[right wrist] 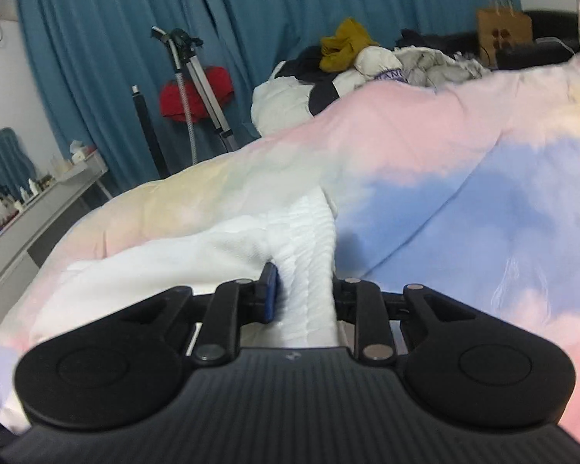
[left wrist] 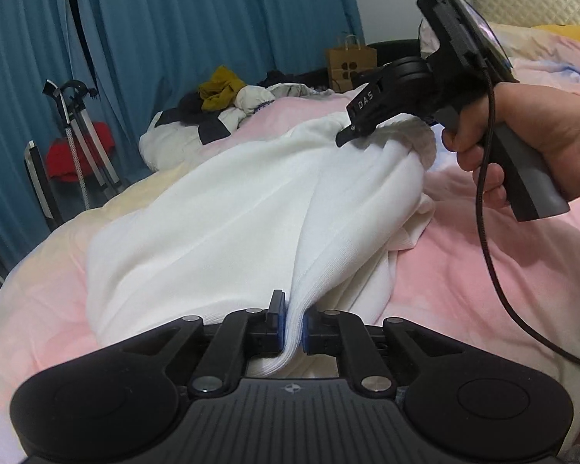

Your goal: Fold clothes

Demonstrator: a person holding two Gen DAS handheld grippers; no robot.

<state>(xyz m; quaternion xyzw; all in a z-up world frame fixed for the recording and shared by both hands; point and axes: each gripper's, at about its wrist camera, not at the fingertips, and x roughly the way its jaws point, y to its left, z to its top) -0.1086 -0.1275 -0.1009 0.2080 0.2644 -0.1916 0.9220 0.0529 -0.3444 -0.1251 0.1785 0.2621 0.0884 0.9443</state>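
Observation:
A white knitted garment point(left wrist: 228, 208) lies bunched on the pastel bed cover point(left wrist: 483, 270). My left gripper point(left wrist: 293, 319) is shut on a pinched fold of its near edge, the cloth running between the blue pads. In the left wrist view my right gripper point(left wrist: 352, 133), held by a hand point(left wrist: 529, 143), is shut on the garment's far ribbed edge and lifts it a little. In the right wrist view that gripper point(right wrist: 303, 294) has a thick ribbed band of the white garment point(right wrist: 305, 232) squeezed between its pads.
A pile of loose clothes point(left wrist: 228, 96), white, dark and mustard, lies at the far end of the bed. A brown paper bag point(left wrist: 350, 62) stands behind it. Blue curtains point(left wrist: 174, 19), a metal stand point(left wrist: 81, 135) and a red item sit on the left; a cluttered shelf point(right wrist: 38, 197) too.

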